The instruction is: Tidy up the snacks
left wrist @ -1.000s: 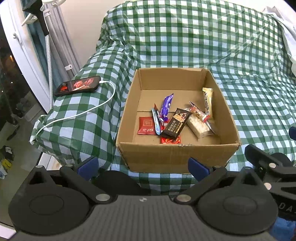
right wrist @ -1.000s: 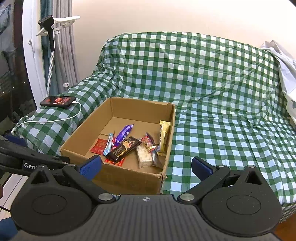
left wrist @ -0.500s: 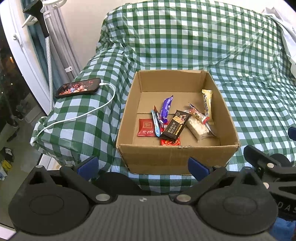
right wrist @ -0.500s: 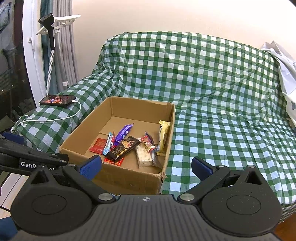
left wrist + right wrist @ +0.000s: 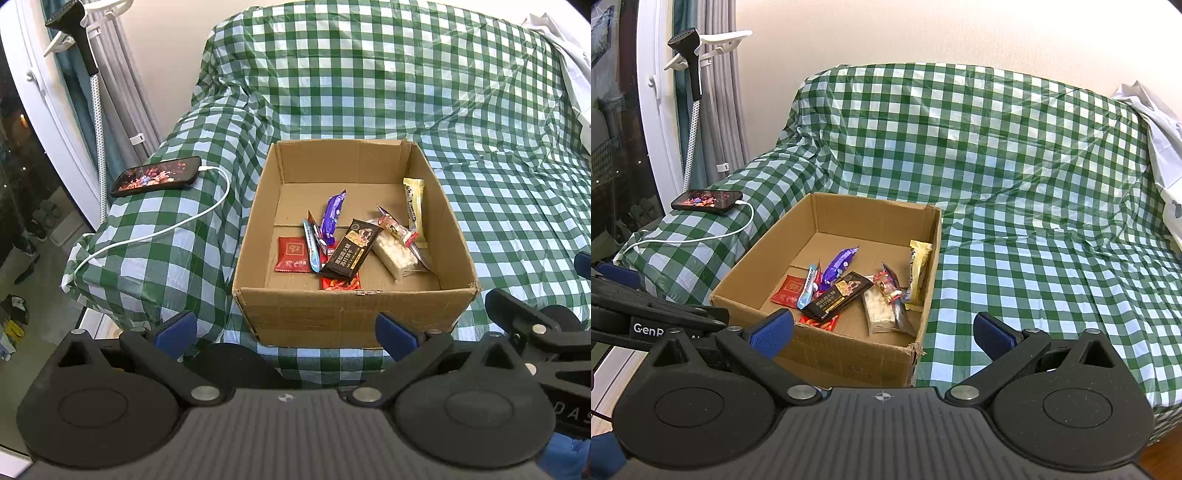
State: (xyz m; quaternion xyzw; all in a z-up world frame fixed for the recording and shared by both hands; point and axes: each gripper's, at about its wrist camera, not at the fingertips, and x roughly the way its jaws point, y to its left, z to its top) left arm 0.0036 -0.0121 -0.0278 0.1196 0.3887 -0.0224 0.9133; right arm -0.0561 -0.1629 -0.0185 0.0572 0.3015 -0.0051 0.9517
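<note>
An open cardboard box (image 5: pixel 354 314) (image 5: pixel 849 356) sits on a green-checked sofa. Several snacks lie inside: a red packet (image 5: pixel 292 254) (image 5: pixel 788 291), a purple wrapper (image 5: pixel 332 216) (image 5: pixel 839 265), a dark bar (image 5: pixel 351 253) (image 5: pixel 836 301), a clear pack of white pieces (image 5: pixel 395 254) (image 5: pixel 881 312) and a yellow bar (image 5: pixel 414 205) (image 5: pixel 919 275). My left gripper (image 5: pixel 286 328) is open, held in front of the box's near wall, with nothing between its fingers. My right gripper (image 5: pixel 882 332) is open too, over the box's near right corner, holding nothing.
A phone (image 5: pixel 157 176) (image 5: pixel 707 196) lies on the sofa's left arm with a white cable (image 5: pixel 162 230) trailing off it. A garment steamer on its pole (image 5: pixel 692 122) stands by the window. White cloth (image 5: pixel 1160 147) hangs at the sofa's right end.
Both grippers have drawn back slightly from the box; it sits a little lower and further off in the views. The snacks have not moved.
</note>
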